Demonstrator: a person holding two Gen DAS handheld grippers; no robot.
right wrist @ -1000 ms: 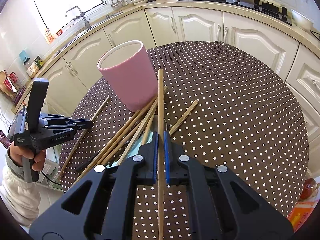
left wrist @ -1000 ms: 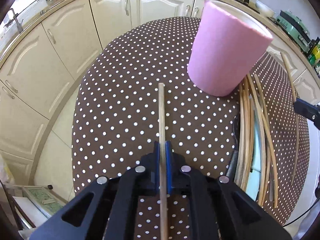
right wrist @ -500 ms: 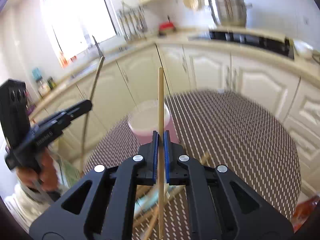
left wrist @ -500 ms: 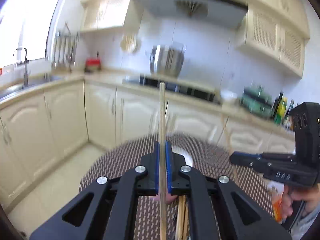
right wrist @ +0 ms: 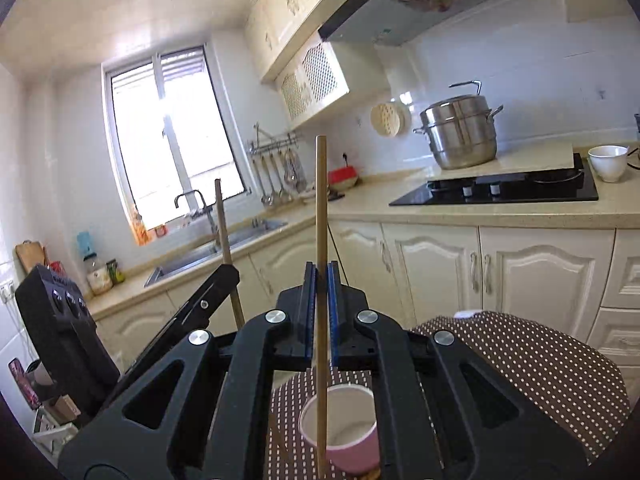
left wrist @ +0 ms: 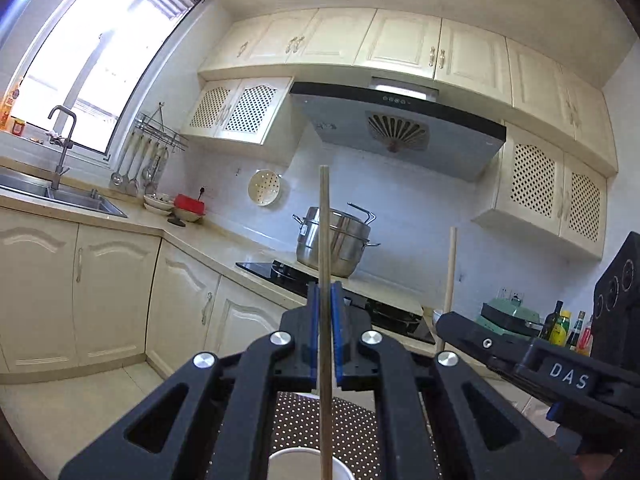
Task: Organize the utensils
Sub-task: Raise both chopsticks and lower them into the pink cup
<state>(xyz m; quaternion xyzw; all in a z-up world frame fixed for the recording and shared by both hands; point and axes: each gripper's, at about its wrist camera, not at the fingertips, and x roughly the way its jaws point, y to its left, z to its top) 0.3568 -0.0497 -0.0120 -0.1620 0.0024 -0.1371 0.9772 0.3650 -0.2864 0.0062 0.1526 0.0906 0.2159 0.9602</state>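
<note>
My left gripper [left wrist: 325, 294] is shut on a wooden chopstick [left wrist: 324, 220] that stands upright between its blue pads. Below it, the white rim of the pink cup [left wrist: 298, 458] shows at the bottom edge, on the brown dotted table [left wrist: 360, 428]. My right gripper [right wrist: 320, 274] is shut on a second chopstick [right wrist: 321, 200], also upright, whose lower end hangs in front of the pink cup's [right wrist: 354, 454] open mouth. Each gripper shows in the other's view: the right gripper [left wrist: 442, 322] with its chopstick [left wrist: 450, 268], the left gripper [right wrist: 232, 274] with its chopstick [right wrist: 223, 224].
Both views face kitchen cabinets and a counter with a black hob [right wrist: 500, 192], a steel pot [right wrist: 460, 136], a white bowl [right wrist: 608, 162] and a sink [left wrist: 60, 196]. The dotted table [right wrist: 540, 372] stretches to the right of the cup.
Both grippers rose and tipped up from facing the table to facing the kitchen wall. The chopsticks went from lying along the table to upright over the cup. Both grips stayed shut.
</note>
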